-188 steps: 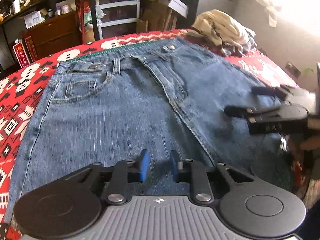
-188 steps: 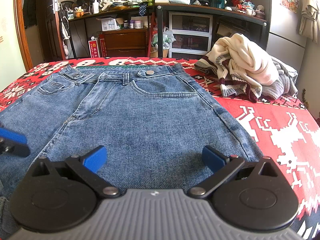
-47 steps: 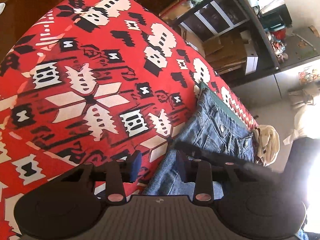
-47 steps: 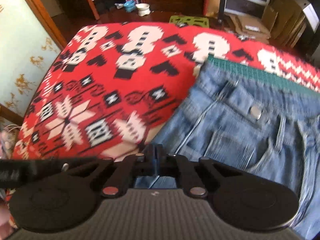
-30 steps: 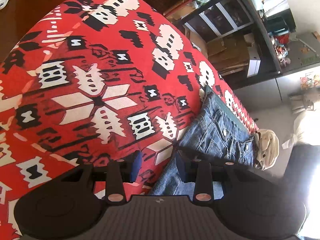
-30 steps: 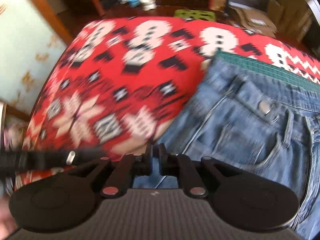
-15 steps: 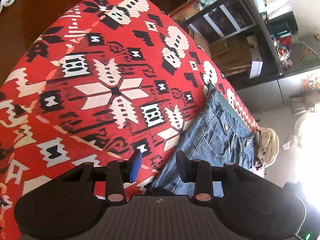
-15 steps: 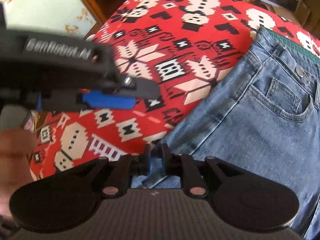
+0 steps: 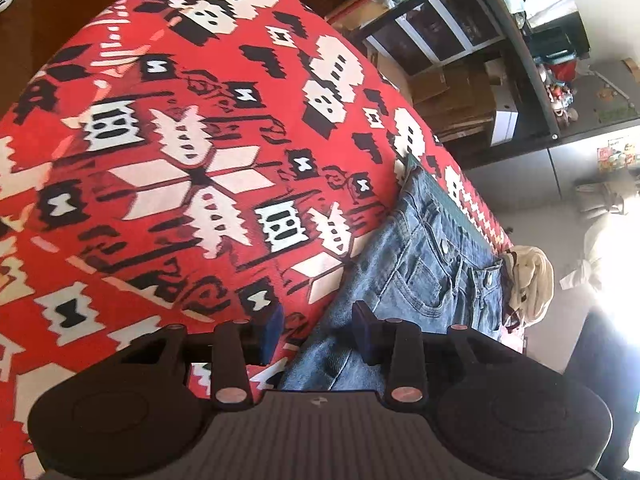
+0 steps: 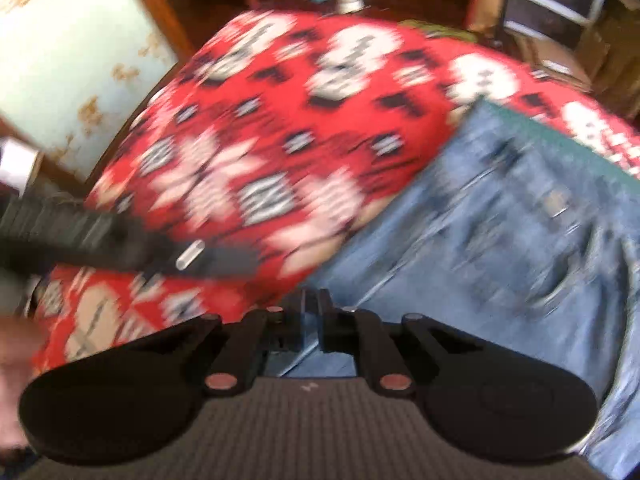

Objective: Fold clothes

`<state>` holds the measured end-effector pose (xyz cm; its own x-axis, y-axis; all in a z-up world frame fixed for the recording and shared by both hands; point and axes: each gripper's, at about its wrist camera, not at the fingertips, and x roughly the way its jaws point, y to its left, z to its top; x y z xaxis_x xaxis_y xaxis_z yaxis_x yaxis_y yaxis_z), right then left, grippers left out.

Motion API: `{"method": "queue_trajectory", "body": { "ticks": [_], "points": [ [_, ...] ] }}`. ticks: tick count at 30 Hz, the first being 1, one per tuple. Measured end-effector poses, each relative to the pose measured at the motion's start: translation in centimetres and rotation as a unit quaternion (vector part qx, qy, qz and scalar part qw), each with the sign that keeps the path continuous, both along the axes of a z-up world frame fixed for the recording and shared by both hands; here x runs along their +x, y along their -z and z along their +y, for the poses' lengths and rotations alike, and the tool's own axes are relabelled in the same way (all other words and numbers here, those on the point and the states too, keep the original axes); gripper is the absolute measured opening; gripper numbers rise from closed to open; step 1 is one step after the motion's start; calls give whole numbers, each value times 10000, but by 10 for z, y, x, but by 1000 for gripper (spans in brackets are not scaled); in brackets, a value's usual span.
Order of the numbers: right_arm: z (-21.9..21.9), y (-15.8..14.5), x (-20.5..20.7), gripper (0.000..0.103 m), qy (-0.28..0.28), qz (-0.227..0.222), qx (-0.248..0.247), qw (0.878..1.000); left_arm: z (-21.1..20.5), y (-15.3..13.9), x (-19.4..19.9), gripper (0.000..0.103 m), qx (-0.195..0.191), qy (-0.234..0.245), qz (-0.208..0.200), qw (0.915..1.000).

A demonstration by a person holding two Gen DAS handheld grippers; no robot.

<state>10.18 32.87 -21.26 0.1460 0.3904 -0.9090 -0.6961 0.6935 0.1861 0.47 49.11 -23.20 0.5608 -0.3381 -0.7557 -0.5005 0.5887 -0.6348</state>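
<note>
Right wrist view, blurred: the right gripper (image 10: pixel 311 322) pinches the edge of blue jeans (image 10: pixel 520 216) lying on a red patterned blanket (image 10: pixel 280 120), while the left gripper (image 9: pixel 318 326) hovers over the denim's edge, jaws apart and empty.

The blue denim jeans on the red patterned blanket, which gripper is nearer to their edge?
Right. The right gripper is shut on the blue denim jeans at their edge; the left gripper is open beside it.

A red patterned blanket (image 9: pixel 168 168) covers the bed; blue jeans (image 9: pixel 424 276) and a cream garment pile (image 9: pixel 532 280) lie on it.
</note>
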Motion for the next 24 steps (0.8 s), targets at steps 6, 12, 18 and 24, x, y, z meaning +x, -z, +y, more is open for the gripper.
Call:
{"method": "queue_trajectory", "body": {
  "ticks": [6, 12, 18, 24],
  "points": [
    [-27, -17, 78, 6, 909, -313, 314, 9949, -9, 4, 18, 36, 190, 156, 77, 9997],
    [-13, 2, 118, 5, 1025, -98, 180, 9945, -13, 7, 27, 36, 241, 256, 143, 9993],
    [9, 12, 111, 4, 807, -300, 63, 9963, -9, 8, 26, 36, 170, 204, 140, 9995],
    [13, 13, 127, 0, 1091, -5, 187, 9939, -9, 7, 26, 36, 180, 197, 134, 9996]
  ]
}}
